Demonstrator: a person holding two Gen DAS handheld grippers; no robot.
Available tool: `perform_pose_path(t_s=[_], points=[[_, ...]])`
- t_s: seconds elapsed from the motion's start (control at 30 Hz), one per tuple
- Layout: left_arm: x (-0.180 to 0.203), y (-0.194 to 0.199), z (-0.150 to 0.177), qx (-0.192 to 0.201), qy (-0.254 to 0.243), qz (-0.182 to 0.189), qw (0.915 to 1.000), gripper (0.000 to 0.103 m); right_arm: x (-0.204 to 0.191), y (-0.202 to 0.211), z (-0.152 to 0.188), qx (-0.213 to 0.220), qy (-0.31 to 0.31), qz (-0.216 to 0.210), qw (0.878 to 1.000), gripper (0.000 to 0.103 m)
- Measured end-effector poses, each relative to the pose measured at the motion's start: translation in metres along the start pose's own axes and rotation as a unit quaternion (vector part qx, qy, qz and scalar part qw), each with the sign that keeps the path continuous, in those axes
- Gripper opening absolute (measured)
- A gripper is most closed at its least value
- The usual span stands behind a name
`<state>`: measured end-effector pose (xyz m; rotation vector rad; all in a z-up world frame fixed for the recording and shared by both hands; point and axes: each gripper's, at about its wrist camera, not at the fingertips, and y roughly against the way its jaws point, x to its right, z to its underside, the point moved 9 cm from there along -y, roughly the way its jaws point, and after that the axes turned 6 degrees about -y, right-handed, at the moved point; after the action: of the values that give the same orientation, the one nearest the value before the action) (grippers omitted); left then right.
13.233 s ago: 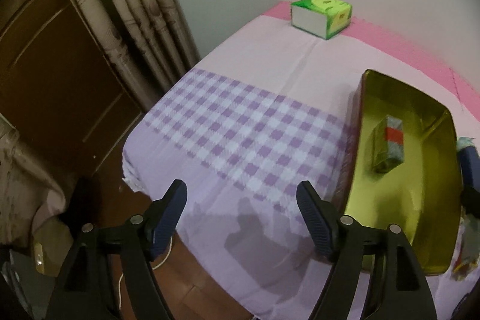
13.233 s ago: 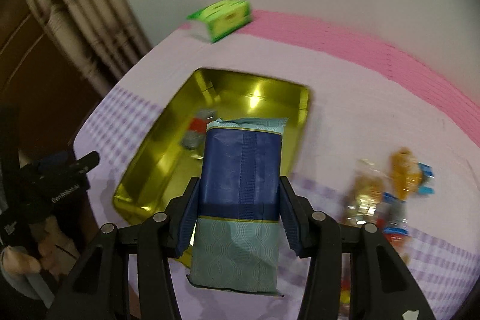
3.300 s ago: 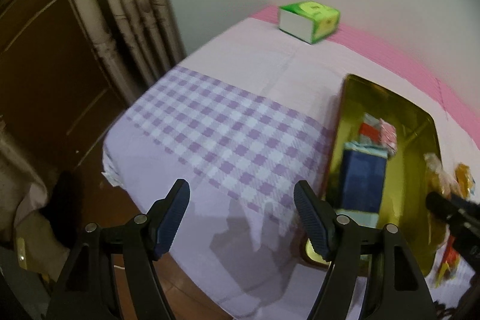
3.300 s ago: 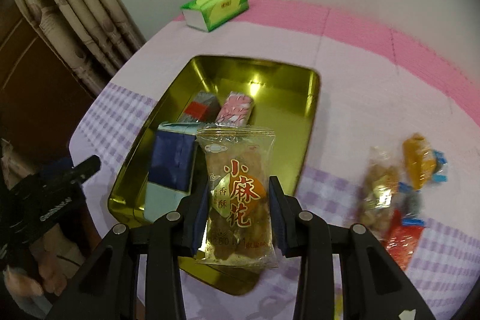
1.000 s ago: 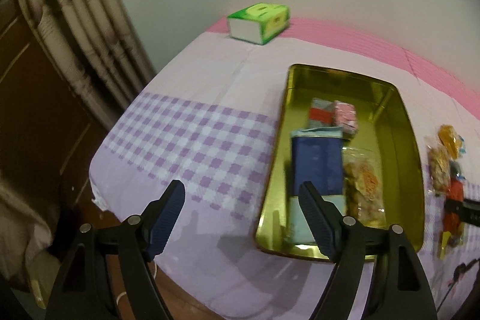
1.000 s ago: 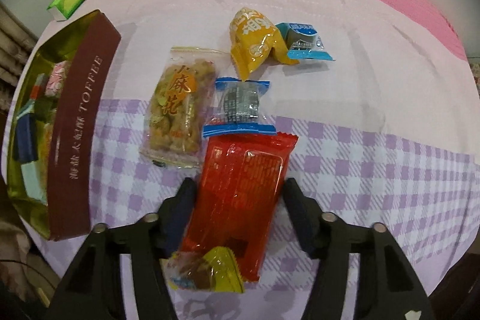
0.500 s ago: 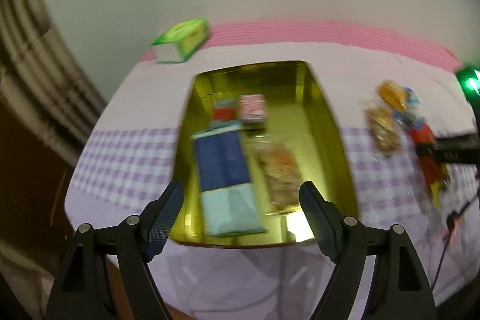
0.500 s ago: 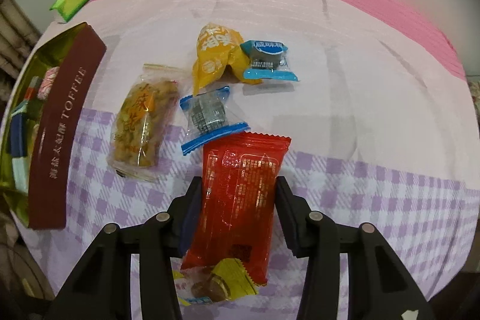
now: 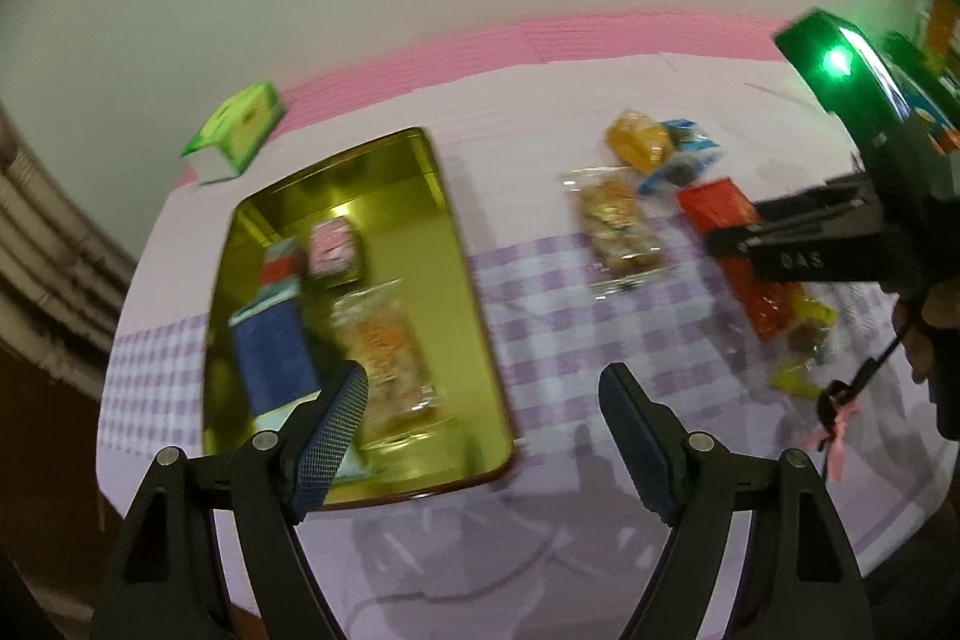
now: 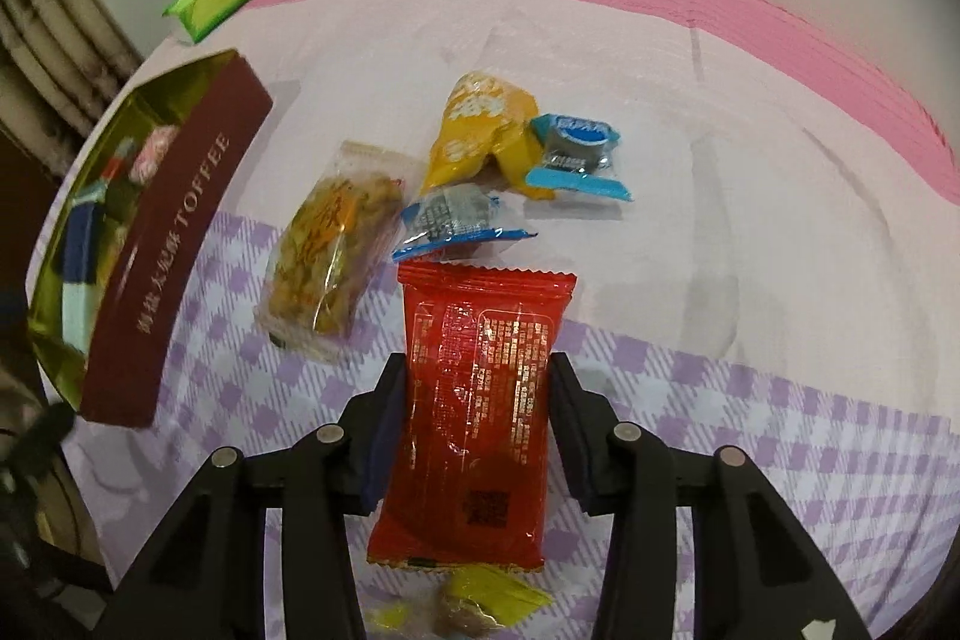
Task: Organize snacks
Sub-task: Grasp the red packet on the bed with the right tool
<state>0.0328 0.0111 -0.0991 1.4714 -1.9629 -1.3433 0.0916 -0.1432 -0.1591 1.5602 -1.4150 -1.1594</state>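
My right gripper points down at the checked cloth. Its jaws are closing, and both pads touch the sides of a red snack packet. Beyond it lie a clear pack of fried twists, a yellow bag and two blue-wrapped sweets. A yellow-wrapped candy lies under the packet's near end. My left gripper is open and empty, hovering over the near right corner of the gold tin. The tin holds a blue pack, a clear twists pack and small sweets.
A green tissue box stands at the back left by the pink strip and the wall. The tin's maroon outer wall rises left of the loose snacks. A curtain hangs at the far left. The bed's edge falls away at the front.
My right jaws have narrowed onto the red packet. The left gripper has swung right, from beside the tin to over its near right corner, bringing the loose snacks into view.
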Motion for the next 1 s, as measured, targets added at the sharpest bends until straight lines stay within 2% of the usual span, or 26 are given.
perform_pose_path(t_s=[0.2, 0.37, 0.5, 0.77, 1.0], points=[[0.032, -0.010, -0.010, -0.010, -0.030, 0.031, 0.9990, 0.080, 0.024, 0.004, -0.007, 0.006, -0.004, 0.019, 1.000, 0.041], [0.056, -0.017, -0.021, -0.009, -0.051, 0.059, 0.9969, 0.080, 0.062, 0.001, -0.012, 0.002, -0.014, 0.042, 0.999, 0.041], [0.080, -0.017, -0.030, -0.002, -0.088, 0.080, 0.9929, 0.080, 0.090, 0.005, -0.008, 0.000, -0.023, 0.058, 0.998, 0.041], [0.130, -0.013, -0.035, 0.006, -0.171, 0.126, 0.9772, 0.080, 0.146, 0.020, 0.018, -0.004, -0.064, 0.077, 0.995, 0.041], [0.164, -0.018, -0.035, -0.008, -0.206, 0.165, 0.9645, 0.080, 0.167, 0.027, 0.038, -0.002, -0.098, 0.065, 0.993, 0.045]])
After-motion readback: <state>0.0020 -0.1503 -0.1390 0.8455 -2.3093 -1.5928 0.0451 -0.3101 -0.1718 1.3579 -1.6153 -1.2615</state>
